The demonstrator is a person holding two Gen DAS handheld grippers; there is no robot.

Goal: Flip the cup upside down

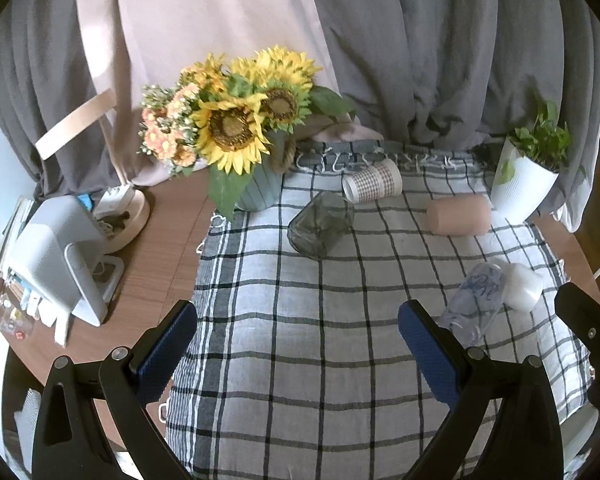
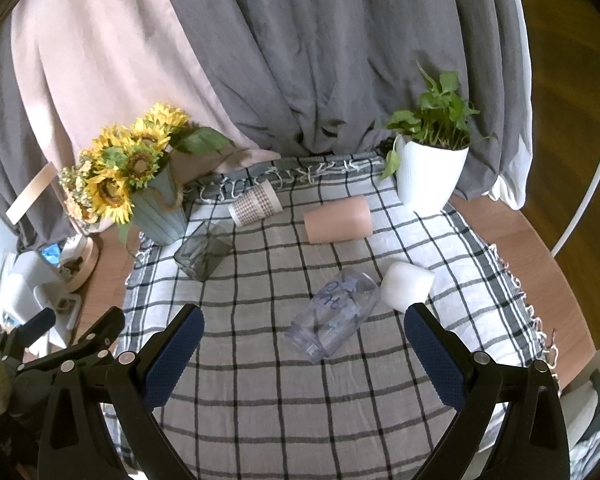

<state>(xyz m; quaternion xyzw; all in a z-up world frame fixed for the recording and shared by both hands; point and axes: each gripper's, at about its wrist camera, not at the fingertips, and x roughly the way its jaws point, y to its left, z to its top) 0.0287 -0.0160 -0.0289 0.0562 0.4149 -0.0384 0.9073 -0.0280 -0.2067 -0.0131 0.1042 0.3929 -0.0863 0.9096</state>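
Observation:
Several cups lie on their sides on a checked cloth (image 1: 300,360) (image 2: 260,380). A clear cup with blue writing (image 2: 332,318) (image 1: 476,300) lies nearest, just ahead of my right gripper (image 2: 300,344). A white cup (image 2: 407,285) (image 1: 522,285) lies beside it. A pink cup (image 2: 338,220) (image 1: 459,214), a dark glass cup (image 2: 203,254) (image 1: 320,225) and a patterned paper cup (image 2: 255,203) (image 1: 372,186) lie farther back. My left gripper (image 1: 296,344) is open and empty above the cloth. My right gripper is open and empty too.
A sunflower vase (image 1: 256,184) (image 2: 160,216) stands at the cloth's far left. A white pot with a green plant (image 1: 522,178) (image 2: 430,172) stands at the far right. A white device (image 1: 56,256) and a round wooden tray (image 1: 128,220) sit on the wooden table. Curtains hang behind.

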